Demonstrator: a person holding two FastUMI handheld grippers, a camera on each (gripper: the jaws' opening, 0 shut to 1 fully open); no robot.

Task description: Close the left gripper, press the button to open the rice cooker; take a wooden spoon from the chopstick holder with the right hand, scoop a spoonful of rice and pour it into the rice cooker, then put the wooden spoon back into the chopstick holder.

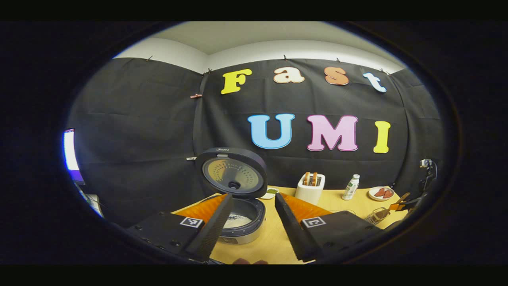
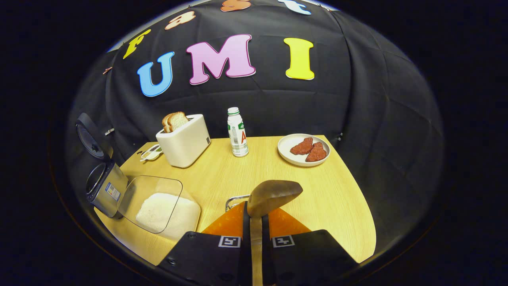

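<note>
The rice cooker (image 1: 243,216) stands open on the table with its lid (image 1: 232,172) tipped up, and white rice shows in the pot. My left gripper (image 1: 253,197) hovers open in front of it, holding nothing. In the right gripper view, my right gripper (image 2: 256,224) is shut on the handle of a wooden spoon (image 2: 274,194), whose bowl points forward over the table. The wire chopstick holder (image 2: 235,200) sits just behind the spoon. A clear container of white rice (image 2: 166,212) lies to the left, beside the rice cooker (image 2: 105,186).
A white toaster (image 2: 185,141) with bread slices, a small bottle (image 2: 237,133) and a plate of red meat (image 2: 303,149) stand along the back of the wooden table (image 2: 341,206). A small dish (image 2: 151,153) lies left of the toaster.
</note>
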